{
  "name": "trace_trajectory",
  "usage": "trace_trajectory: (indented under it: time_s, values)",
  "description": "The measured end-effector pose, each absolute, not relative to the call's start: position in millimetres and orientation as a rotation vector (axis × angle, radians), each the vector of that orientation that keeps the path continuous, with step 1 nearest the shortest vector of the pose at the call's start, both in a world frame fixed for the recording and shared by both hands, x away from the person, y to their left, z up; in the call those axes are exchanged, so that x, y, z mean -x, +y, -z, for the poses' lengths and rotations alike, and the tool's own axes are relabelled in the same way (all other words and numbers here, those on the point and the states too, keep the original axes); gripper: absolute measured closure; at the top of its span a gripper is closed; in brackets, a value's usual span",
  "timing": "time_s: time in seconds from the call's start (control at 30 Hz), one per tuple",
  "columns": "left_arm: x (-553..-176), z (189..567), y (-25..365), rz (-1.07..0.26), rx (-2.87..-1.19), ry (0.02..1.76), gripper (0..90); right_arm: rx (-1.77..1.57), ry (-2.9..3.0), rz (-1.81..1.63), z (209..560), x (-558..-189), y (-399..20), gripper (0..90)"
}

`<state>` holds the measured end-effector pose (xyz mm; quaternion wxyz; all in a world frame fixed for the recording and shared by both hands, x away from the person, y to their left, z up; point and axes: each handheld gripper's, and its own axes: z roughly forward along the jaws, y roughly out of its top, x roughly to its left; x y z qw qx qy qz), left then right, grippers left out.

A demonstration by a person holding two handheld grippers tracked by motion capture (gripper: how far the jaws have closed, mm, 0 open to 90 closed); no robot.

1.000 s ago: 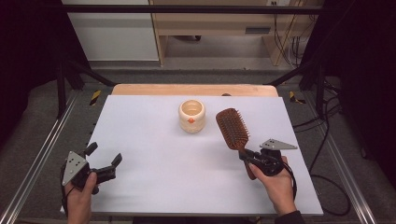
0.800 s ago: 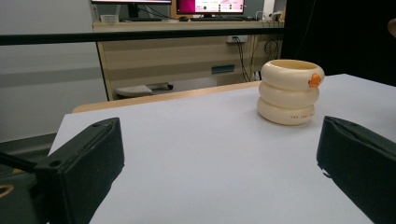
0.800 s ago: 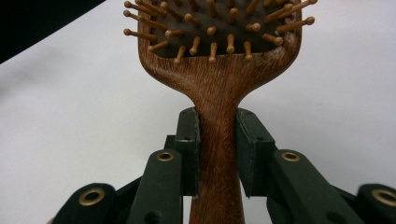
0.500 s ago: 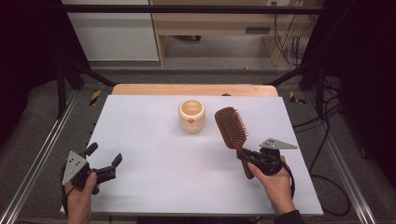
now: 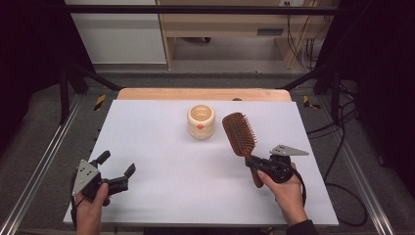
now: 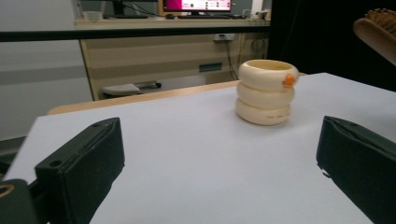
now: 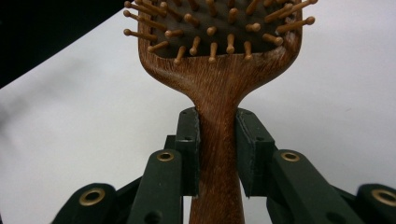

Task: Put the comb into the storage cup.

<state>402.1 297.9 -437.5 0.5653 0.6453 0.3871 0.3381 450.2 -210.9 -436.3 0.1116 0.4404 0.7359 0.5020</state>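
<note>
Right hand-held gripper (image 5: 255, 163), lower right of frame, pinches the wooden hairbrush (image 5: 239, 134) by its handle, head angled up-left toward the cream ringed cup (image 5: 201, 121) at table (image 5: 156, 122) centre. Left hand-held gripper (image 5: 116, 170), lower left, jaws spread, empty.

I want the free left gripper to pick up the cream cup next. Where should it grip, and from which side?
Grip the cream cup across its ribbed body from the near left with the left gripper, jaws level in a groove; it stands upright, and the hairbrush crowds its right.
</note>
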Motion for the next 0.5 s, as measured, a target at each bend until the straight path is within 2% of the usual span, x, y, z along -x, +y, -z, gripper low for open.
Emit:
trace_trajectory:
  time_s: [0.27, 0.37, 0.5]
  values:
    - [-397, 422, 251, -0.637, -1.532, 0.822, 1.5, -1.254, 2.153, -1.535, 431, -449, -208, 73.1]
    - [-403, 407, 225, -0.543, -1.538, 0.781, 1.8, -1.210, 2.141, -1.567, 425, -446, -206, 73.1]
    - [-410, 395, 201, -0.494, -1.549, 0.756, 2.3, -1.184, 2.130, -1.592, 420, -444, -203, 73.1]
